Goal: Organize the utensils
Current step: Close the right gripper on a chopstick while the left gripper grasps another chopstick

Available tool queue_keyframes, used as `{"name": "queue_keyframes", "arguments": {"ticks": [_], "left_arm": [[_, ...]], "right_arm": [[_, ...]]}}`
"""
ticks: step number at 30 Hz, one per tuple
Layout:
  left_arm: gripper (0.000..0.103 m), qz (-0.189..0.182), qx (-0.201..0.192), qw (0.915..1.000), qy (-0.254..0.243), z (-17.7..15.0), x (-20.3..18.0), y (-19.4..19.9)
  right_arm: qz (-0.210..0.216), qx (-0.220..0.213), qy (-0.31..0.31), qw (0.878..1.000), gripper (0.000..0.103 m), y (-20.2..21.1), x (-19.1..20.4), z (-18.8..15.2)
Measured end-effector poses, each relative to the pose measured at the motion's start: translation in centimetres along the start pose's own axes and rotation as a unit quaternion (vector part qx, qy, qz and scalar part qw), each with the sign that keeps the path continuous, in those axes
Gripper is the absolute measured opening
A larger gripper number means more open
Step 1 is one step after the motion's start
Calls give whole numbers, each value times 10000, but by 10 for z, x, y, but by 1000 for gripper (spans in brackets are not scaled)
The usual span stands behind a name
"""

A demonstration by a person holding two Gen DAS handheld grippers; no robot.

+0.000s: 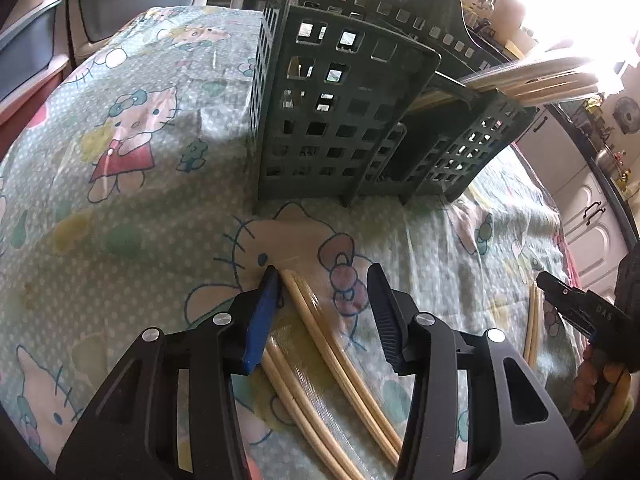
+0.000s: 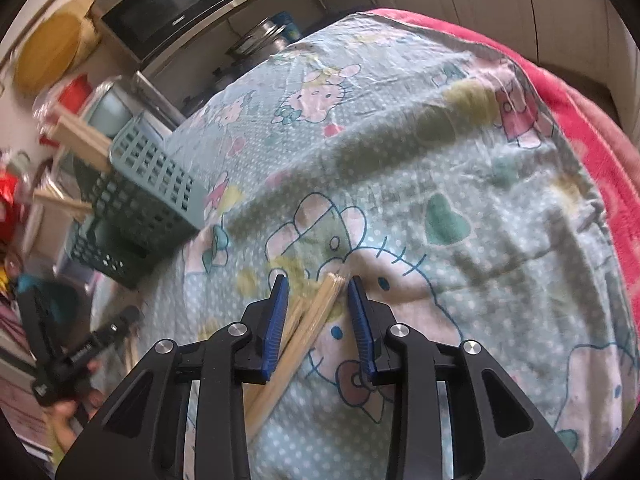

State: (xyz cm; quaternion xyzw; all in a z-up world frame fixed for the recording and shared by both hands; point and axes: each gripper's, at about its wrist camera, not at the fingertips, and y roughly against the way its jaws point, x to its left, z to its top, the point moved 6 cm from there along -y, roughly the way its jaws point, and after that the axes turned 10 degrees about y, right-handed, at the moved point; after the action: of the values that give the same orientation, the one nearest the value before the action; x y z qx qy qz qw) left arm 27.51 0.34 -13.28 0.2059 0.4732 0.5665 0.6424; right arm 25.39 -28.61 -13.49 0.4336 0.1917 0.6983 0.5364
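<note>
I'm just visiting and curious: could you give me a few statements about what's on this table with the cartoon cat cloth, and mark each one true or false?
1. Chopsticks lie between the left gripper jaws. True.
2. The green basket is empty. False: wooden sticks poke out of it.
3. The cloth is plain white. False: it is pale green with cartoon cats.
4. Wooden chopsticks lie between the right gripper jaws. True.

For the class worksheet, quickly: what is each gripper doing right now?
Left gripper: open, astride wrapped chopsticks, not pinching.
Right gripper: open, around another chopstick pack, not pinching.
</note>
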Motion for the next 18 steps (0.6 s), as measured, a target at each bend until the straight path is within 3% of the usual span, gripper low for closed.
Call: {"name": "queue_keyframes", "arguments": {"ticks": [4,9,14,18], "left_arm": [[38,-2,-4,10000,11,3,-1,-2],[38,18,-24,10000,11,5,-4,-5],[15,135,-113,9998,1,7,-4,-7],[9,136,-137,9998,49,8,-2,-7]], "right_arm": [[189,-9,-325,9993,27,-3,-8,5],[127,3,-333,9994,12,-5,-12,8],[94,-117,-152,9998,7,-2,-9,10],[124,-245,-91,9996,7,6,-6,12]]}}
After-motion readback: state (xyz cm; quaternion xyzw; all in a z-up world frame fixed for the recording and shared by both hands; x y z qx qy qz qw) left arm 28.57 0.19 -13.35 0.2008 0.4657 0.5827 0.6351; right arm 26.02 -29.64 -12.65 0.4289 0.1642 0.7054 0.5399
